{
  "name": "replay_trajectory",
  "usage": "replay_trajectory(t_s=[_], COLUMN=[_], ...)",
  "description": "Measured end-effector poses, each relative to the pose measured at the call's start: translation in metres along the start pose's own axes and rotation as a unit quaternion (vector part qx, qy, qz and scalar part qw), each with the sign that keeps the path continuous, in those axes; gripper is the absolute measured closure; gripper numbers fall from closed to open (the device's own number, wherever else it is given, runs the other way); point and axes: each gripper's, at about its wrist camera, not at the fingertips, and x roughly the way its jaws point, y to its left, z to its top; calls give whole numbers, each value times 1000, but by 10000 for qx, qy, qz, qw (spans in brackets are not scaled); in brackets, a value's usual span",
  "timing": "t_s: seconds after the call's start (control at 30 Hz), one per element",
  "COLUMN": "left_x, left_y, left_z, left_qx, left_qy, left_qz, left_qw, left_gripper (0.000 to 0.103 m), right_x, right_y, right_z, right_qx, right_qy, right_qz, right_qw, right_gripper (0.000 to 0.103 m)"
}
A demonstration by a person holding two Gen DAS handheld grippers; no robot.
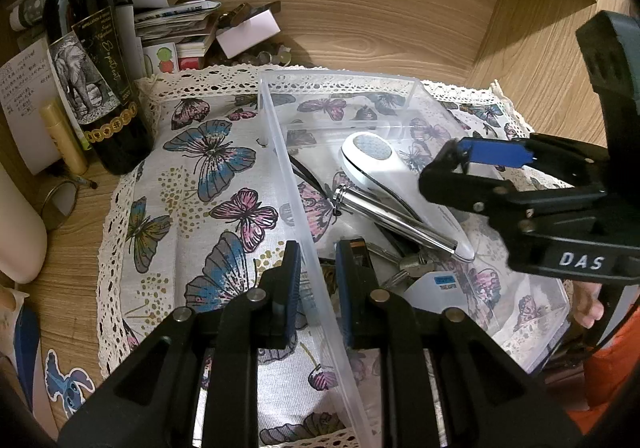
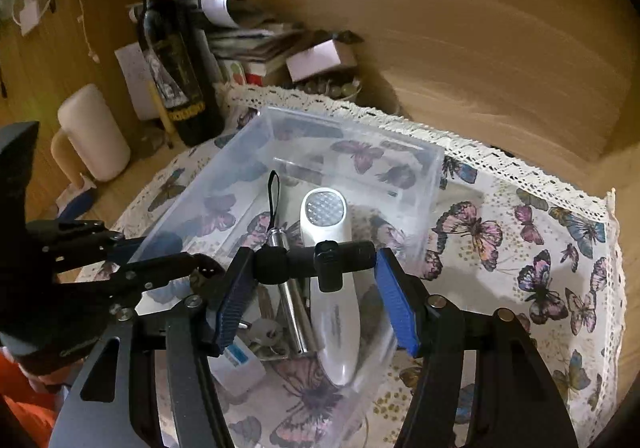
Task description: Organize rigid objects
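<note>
the clear bin (image 2: 434,175) already holds several items; left hand-held gripper (image 1: 318,280) straddles its wall, right hand-held gripper (image 2: 316,284) clasps a black gadget (image 2: 320,258) above it.

One clear bin (image 2: 240,183) holds one white handheld device (image 2: 332,312), one silver flashlight (image 2: 292,312) and keys (image 2: 264,332). One black flashlight (image 2: 316,260); one wine bottle (image 1: 96,79).

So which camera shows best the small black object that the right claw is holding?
The right wrist view. There the black object spans the gap between the right claw's two blue pads, close and sharp, above the clear box. In the left wrist view the right claw appears side-on, and the object cannot be made out.
</note>
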Motion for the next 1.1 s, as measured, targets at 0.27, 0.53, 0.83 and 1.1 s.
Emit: replay_trajectory(t_s=[0.27, 0.53, 0.83, 1.1], left_x=[0, -21, -88, -121], left_y=[0, -6, -45, -74], left_z=[0, 4, 4, -3], left_qx=[-16, -23, 265, 315], left_qy=[23, -293, -1504, -2231], left_qz=[50, 352, 530, 696], left_qw=[10000, 9989, 9869, 9718], left_gripper=[86, 58, 10, 2], right_x=[-10, -40, -98, -140], right_y=[2, -2, 3, 2], right_z=[0, -7, -28, -49], right_qx=[-48, 85, 70, 219], right_qy=[-243, -643, -1526, -2123], right_qz=[-155, -168, -596, -902], right_qw=[9996, 9978, 9865, 9728], right_gripper=[22, 20, 0, 0])
